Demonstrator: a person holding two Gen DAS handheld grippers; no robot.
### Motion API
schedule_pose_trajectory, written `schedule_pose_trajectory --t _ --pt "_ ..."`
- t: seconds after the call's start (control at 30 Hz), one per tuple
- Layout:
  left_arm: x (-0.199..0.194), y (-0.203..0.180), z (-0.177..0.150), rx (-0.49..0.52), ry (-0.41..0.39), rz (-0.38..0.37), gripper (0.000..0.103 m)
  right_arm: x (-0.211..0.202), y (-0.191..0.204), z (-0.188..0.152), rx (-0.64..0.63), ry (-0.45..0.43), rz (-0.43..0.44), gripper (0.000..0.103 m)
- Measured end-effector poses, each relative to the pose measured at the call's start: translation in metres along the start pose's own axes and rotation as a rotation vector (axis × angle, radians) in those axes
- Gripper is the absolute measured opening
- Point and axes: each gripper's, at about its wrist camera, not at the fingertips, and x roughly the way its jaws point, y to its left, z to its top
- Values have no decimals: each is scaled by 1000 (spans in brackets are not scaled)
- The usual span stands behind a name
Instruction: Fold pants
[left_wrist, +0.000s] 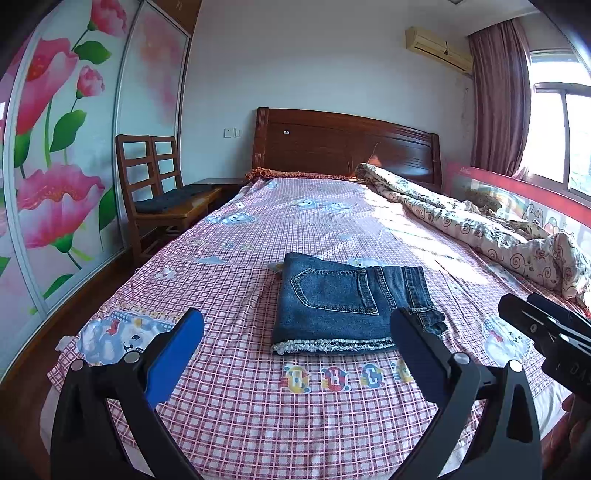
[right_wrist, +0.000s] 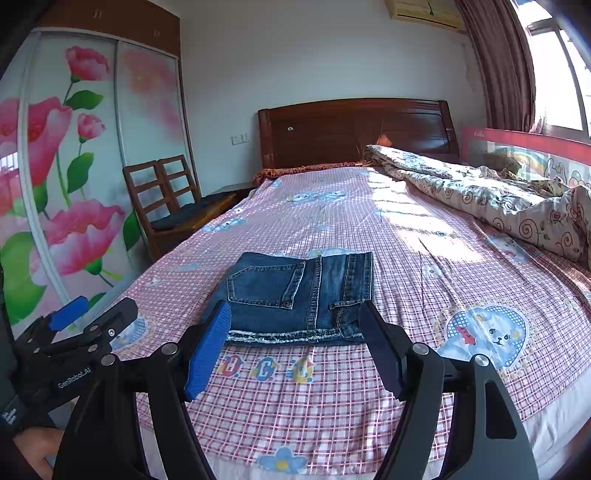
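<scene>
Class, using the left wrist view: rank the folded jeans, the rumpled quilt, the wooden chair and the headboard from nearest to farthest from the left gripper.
1. Folded jeans, just ahead of the left gripper.
2. Rumpled quilt, right side.
3. Wooden chair, left, beside the bed.
4. Headboard, far end.

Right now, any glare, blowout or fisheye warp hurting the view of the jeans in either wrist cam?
Left wrist: window blown out, a sun patch on the bedsheet beyond the folded jeans, which are evenly lit and sharp. Right wrist: same blown window and sun patch; jeans clear. Both views: strong barrel warp bends the wardrobe edges, dark vignette in the corners.
</scene>
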Motion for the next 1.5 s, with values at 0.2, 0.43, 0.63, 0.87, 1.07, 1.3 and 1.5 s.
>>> schedule_pose_trajectory --t 0.2,0.43,0.63,0.87,1.07,1.3,1.5 --pt "-4 -5 0 26 -12 21 101 1 0 0 -11 7 3 71" --pt "-8 -11 1 66 -22 44 101 2 1 2 -22 9 3 71" --pt "-10 -11 5 48 -21 1 101 3 3 3 -28 11 3 71" --pt "-9 -8 9 30 -23 6 101 3 3 3 -31 16 5 71" --pt "-4 -5 9 13 0 27 101 3 4 2 -36 20 5 71" --pt "-1 -3 8 19 8 33 101 6 2 2 -31 26 5 71" --pt "0 -5 9 26 12 26 101 6 1 1 -33 29 6 71"
